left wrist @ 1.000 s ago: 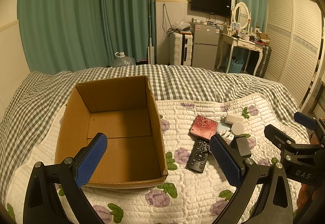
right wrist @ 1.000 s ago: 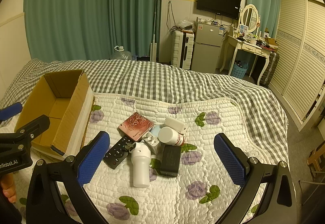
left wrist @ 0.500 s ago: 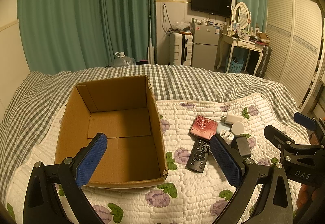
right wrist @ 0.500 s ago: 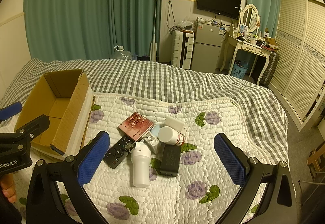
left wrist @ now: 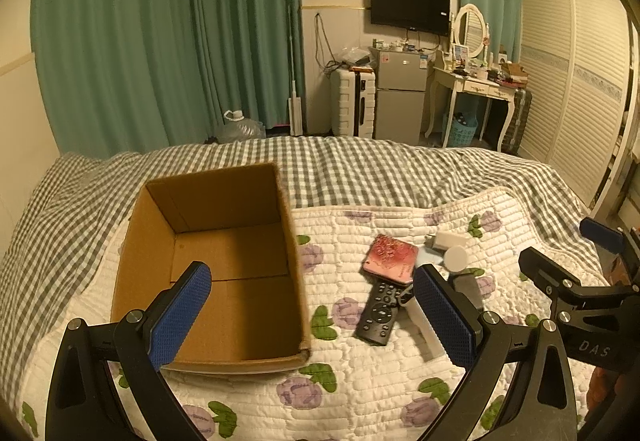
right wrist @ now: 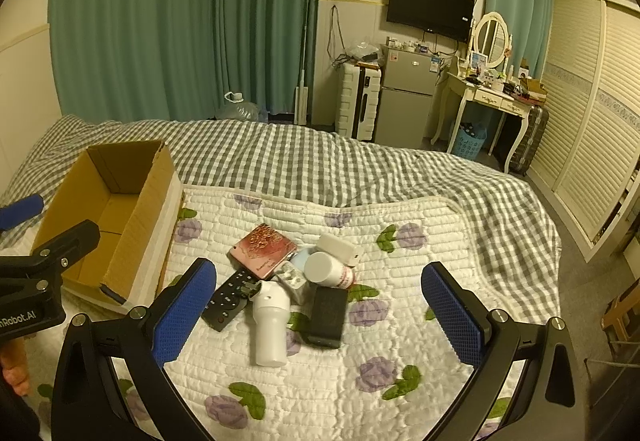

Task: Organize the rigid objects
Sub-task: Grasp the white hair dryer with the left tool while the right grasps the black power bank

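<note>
An open cardboard box (left wrist: 224,261) (right wrist: 108,217) lies empty on the bed's left side. To its right sits a pile: a pink patterned case (right wrist: 264,249) (left wrist: 390,259), a black remote (right wrist: 230,299) (left wrist: 378,313), a white bottle lying down (right wrist: 270,323), a black block (right wrist: 328,315), a white jar with a red label (right wrist: 326,269) and a white charger (right wrist: 340,247). My left gripper (left wrist: 316,317) hovers open over the box's near right corner. My right gripper (right wrist: 320,315) hovers open above the pile. Neither holds anything.
The bed has a white floral quilt (right wrist: 400,321) over a grey checked blanket (right wrist: 320,165). Beyond its far edge are green curtains (right wrist: 180,21), a small fridge (right wrist: 404,105), a white suitcase, a dressing table (right wrist: 492,97) and a louvred wardrobe on the right.
</note>
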The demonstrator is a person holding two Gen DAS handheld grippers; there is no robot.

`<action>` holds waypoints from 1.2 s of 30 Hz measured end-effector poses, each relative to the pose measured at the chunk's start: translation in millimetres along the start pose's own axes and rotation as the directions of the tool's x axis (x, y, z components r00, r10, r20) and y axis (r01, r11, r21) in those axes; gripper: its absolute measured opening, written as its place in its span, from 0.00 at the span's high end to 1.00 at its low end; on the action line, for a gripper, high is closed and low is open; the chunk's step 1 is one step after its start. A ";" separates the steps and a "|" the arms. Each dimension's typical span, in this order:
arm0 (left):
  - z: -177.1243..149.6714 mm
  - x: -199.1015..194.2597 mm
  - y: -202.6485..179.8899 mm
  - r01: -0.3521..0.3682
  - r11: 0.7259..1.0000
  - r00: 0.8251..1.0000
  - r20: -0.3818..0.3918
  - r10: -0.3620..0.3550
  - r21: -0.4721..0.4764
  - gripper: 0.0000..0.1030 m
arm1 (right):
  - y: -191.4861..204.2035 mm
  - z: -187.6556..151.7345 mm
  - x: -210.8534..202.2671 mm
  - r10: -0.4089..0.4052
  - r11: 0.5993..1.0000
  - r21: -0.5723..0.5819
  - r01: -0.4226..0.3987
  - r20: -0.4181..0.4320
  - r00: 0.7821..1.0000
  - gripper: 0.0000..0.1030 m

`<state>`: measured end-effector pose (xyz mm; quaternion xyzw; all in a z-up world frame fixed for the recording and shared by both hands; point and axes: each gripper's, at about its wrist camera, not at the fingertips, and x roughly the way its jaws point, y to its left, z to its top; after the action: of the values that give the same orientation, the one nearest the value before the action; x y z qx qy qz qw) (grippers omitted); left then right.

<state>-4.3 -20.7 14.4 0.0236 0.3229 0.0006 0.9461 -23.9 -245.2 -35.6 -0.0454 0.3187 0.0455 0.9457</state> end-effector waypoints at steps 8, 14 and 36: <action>3.2 8.9 -54.0 0.051 0.999 0.998 -0.028 -0.051 0.005 0.00 | -42.4 6.8 4.2 -0.087 0.995 -0.049 0.086 -0.021 0.996 0.00; -18.9 57.0 -103.6 0.064 0.995 0.992 -0.118 -0.054 0.080 0.03 | -81.5 4.1 36.8 -0.094 0.994 -0.056 0.089 -0.096 0.991 0.00; -73.7 162.0 -113.7 0.212 0.977 0.911 -0.367 -0.187 0.030 0.55 | -60.8 -29.0 130.1 -0.001 0.993 -0.111 -0.039 -0.336 0.942 0.12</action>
<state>77.3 -128.3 -148.0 0.0227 0.4920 -0.1028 0.8642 68.9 -301.4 -134.1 -0.1044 0.4724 0.0647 0.8728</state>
